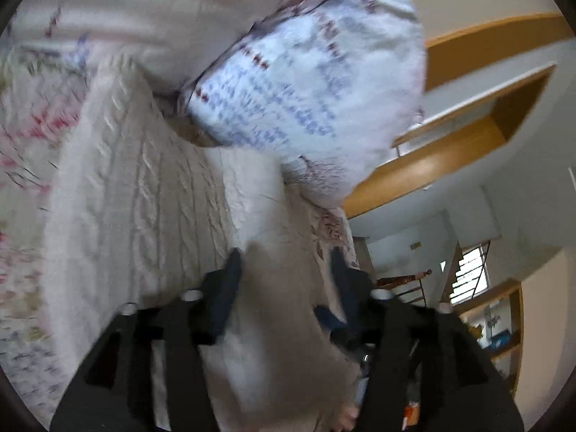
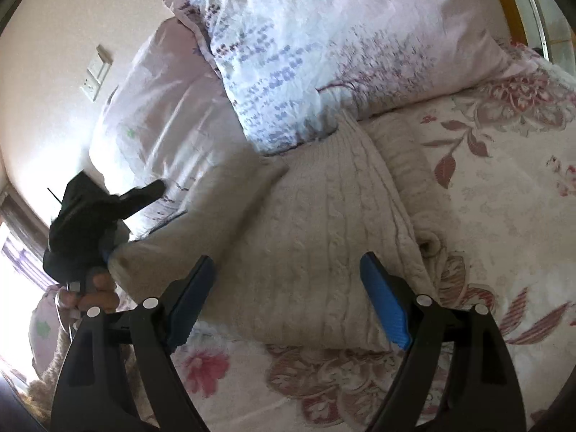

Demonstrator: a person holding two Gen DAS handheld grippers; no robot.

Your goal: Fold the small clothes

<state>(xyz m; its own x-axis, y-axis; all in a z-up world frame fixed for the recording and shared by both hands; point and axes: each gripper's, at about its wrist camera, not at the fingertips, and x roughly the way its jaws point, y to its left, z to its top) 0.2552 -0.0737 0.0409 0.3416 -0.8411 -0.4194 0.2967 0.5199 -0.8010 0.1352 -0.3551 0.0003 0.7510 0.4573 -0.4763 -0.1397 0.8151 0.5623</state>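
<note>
A cream cable-knit sweater (image 2: 316,223) lies on the floral bedspread (image 2: 504,216), partly folded. My left gripper (image 1: 284,262) is shut on a fold of the sweater's sleeve (image 1: 280,324), which fills the space between its fingers and is lifted off the bed; the rest of the sweater (image 1: 144,187) spreads ahead. In the right wrist view the left gripper (image 2: 108,248) holds the sleeve (image 2: 201,208) at the left. My right gripper (image 2: 288,270) is open and empty, hovering over the sweater's near edge.
A patterned pillow (image 2: 306,54) and a pale lilac pillow (image 2: 162,108) lie just behind the sweater. A wall with switches (image 2: 95,75) is at the left. Wooden shelves (image 1: 468,133) and a stair rail (image 1: 414,280) show to the right.
</note>
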